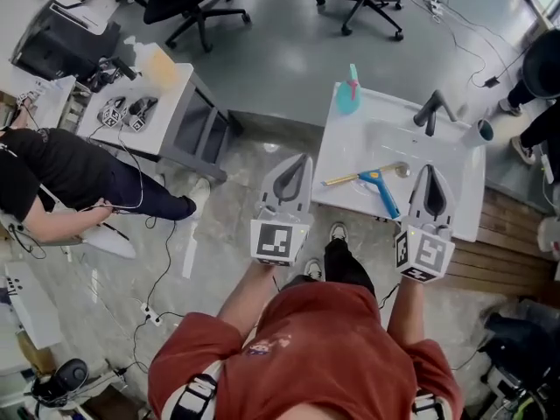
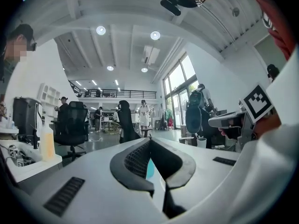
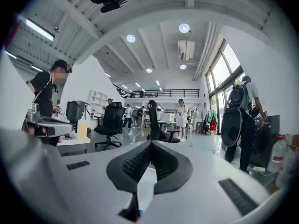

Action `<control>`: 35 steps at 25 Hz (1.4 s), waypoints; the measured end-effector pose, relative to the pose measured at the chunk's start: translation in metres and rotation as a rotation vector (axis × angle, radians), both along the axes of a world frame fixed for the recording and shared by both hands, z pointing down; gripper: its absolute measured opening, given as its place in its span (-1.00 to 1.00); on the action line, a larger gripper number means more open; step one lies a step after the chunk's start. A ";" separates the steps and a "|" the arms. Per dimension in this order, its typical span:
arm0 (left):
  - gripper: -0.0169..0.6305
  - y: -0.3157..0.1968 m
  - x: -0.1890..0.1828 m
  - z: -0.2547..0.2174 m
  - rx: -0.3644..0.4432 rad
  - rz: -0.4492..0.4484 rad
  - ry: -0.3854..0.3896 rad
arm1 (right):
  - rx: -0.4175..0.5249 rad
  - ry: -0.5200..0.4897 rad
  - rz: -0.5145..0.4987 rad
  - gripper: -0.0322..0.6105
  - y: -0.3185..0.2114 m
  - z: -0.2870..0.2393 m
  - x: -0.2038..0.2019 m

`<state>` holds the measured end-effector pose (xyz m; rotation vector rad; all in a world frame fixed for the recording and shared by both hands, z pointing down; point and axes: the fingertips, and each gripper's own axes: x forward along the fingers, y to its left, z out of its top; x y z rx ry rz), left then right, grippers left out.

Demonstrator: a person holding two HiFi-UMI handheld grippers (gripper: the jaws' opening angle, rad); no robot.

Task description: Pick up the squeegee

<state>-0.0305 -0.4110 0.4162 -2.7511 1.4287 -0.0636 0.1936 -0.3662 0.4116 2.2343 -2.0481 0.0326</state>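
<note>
A: Item one, the squeegee point(image 1: 378, 187). Location?

B: Flat on the white worktop point(image 1: 337, 157), near side of the basin. Blue handle pointing near and right, a pale blade strip across its far end.

A: Item two, left claw point(image 1: 300, 159).

B: Held level at the worktop's left edge, left of the squeegee and apart from it. Its own view shows the two dark jaws meeting at their tips with nothing clamped between them.

A: Item three, right claw point(image 1: 429, 170).

B: Held level over the near right part of the worktop, just right of the squeegee's handle and not touching it. Jaws closed together, empty.

A: So the squeegee sits where, relative to both?

B: Between the two, nearer the right one.

A: Other fixtures on the worktop?

B: One dark tap point(image 1: 432, 110) at the far right. One teal item point(image 1: 349, 96) at the far left corner, possibly a brush; the head view is too small to be sure.

A: Surroundings?

B: A seated person point(image 1: 61, 178) far left. Black office chairs point(image 1: 188, 3) on the grey floor beyond.
</note>
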 end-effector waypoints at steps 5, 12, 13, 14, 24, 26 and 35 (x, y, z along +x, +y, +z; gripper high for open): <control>-0.90 -0.028 0.030 0.025 -0.040 0.014 -0.001 | -0.067 -0.010 -0.028 -0.88 -0.037 0.040 0.016; -0.90 -0.053 0.064 0.076 -0.111 0.020 -0.039 | -0.187 -0.033 -0.069 -0.87 -0.068 0.105 0.036; -0.89 -0.056 0.067 0.082 -0.126 0.018 -0.043 | -0.213 -0.043 -0.080 -0.87 -0.071 0.115 0.037; -0.89 -0.060 0.070 0.089 -0.140 0.016 -0.053 | -0.241 -0.052 -0.092 -0.83 -0.073 0.126 0.037; -0.89 -0.081 0.100 0.138 -0.218 0.009 -0.092 | -0.505 -0.165 -0.222 -0.63 -0.074 0.228 0.035; -0.89 -0.084 0.104 0.145 -0.230 0.008 -0.098 | -0.558 -0.185 -0.253 -0.51 -0.073 0.246 0.031; -0.89 -0.096 0.120 0.158 -0.258 0.002 -0.114 | -0.741 -0.216 -0.357 -0.28 -0.063 0.309 0.017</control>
